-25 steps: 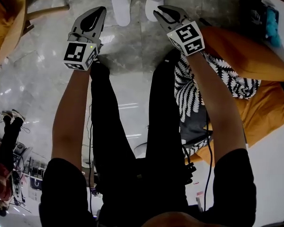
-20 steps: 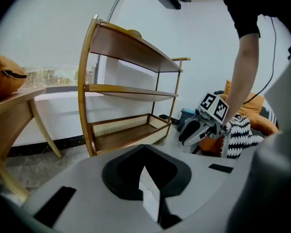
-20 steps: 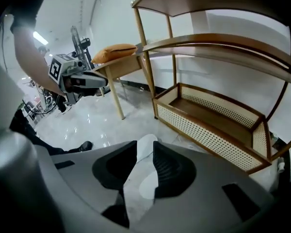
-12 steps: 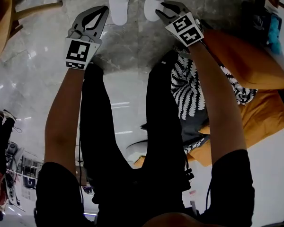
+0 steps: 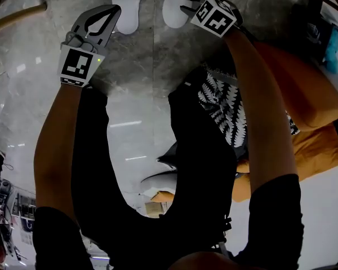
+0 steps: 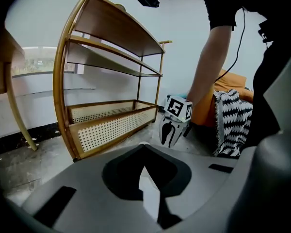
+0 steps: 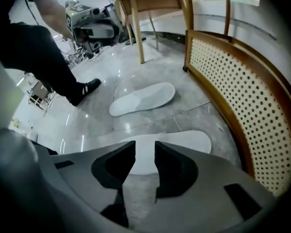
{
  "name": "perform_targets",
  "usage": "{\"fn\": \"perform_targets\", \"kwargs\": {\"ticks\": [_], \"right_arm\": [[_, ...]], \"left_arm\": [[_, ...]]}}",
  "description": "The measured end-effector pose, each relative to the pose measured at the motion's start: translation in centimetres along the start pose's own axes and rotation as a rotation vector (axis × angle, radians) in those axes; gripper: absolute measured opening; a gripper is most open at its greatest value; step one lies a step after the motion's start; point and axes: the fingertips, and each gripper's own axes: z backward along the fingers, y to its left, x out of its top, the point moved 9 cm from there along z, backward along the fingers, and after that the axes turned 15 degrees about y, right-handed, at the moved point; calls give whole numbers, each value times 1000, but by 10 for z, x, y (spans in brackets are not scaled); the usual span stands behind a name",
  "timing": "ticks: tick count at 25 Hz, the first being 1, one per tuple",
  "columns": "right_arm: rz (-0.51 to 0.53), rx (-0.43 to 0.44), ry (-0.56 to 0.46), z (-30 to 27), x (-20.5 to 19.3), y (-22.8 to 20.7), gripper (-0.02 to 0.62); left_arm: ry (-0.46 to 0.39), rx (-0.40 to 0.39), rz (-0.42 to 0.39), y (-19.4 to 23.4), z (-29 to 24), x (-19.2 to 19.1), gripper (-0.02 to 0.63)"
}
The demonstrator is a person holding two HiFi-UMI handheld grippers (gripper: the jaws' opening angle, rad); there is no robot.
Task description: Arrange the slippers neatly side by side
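In the head view, the left gripper (image 5: 104, 18) and right gripper (image 5: 187, 7) have been lowered toward 2 white slippers (image 5: 127, 4) on the floor (image 5: 152, 55). In the left gripper view, its jaws are seen shut and empty. In the right gripper view, the jaws have just been opened over the near slipper (image 7: 184, 140), with nothing held. A grab is likely planned next.

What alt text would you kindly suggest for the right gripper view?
The right hand-held gripper, its jaws just opened and empty, points at a white slipper on a grey stone floor. A second white slipper lies beyond it, and a wood-and-cane shelf unit stands at right.
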Motion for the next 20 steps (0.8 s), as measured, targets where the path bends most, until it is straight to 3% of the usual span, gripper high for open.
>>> {"fn": "perform_targets", "kwargs": {"ticks": [6, 10, 13, 16, 20], "right_arm": [[82, -17, 83, -42, -3, -17, 138], [111, -9, 118, -48, -1, -18, 48], [97, -5, 102, -39, 2, -11, 40], [-26, 12, 45, -20, 1, -6, 37], [-371, 34, -153, 3, -7, 3, 35]], "left_arm": [[-4, -3, -22, 5, -21, -19, 15], [-2, 10, 1, 3, -20, -30, 15], [5, 2, 24, -4, -12, -32, 15], [9, -6, 37, -9, -1, -28, 15], [10, -17, 71, -15, 20, -18, 15]]}}
